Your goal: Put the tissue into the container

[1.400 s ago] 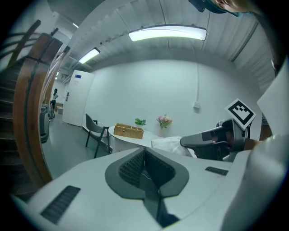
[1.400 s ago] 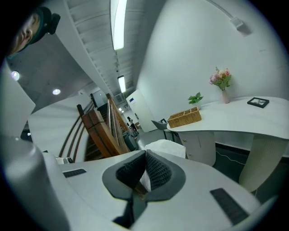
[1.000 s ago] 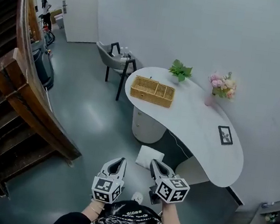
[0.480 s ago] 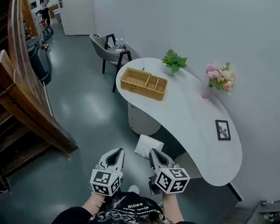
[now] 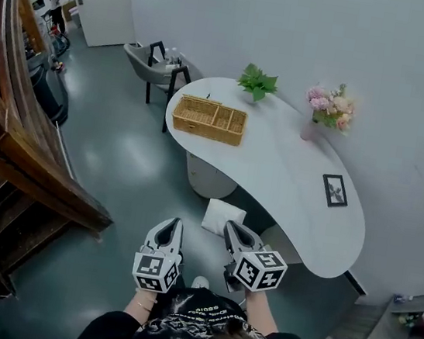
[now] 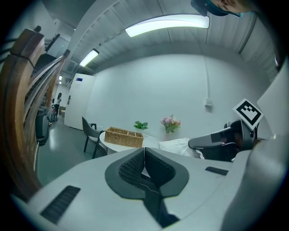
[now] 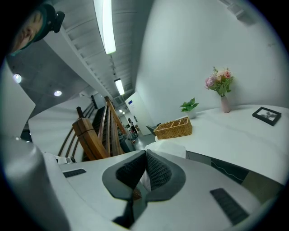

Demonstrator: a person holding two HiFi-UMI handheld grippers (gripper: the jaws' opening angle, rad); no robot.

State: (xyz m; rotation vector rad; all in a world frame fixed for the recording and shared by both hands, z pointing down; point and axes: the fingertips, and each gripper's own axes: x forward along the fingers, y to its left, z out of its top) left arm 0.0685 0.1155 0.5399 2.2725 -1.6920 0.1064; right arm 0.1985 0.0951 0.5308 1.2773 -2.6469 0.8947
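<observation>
A white tissue (image 5: 221, 215) hangs in the air in front of me, and my right gripper (image 5: 229, 226) is shut on its near edge. In the right gripper view the tissue (image 7: 170, 147) sticks out beyond the closed pads of the right gripper (image 7: 146, 158). My left gripper (image 5: 171, 223) is beside it on the left, shut and empty, with its pads together in its own view (image 6: 144, 153). The container is a divided wicker basket (image 5: 209, 119) at the far left end of the curved white table (image 5: 294, 200), well ahead of both grippers.
A green plant (image 5: 256, 80), a vase of pink flowers (image 5: 326, 110) and a small picture frame (image 5: 335, 190) stand on the table. A grey chair (image 5: 153, 62) is behind the basket. A wooden stair rail (image 5: 34, 155) runs along the left. A person (image 5: 54, 2) stands far off.
Both grippers and the tissue have come nearer the table. The basket and table have slid left and down-frame toward me. Both jaws stay shut.
</observation>
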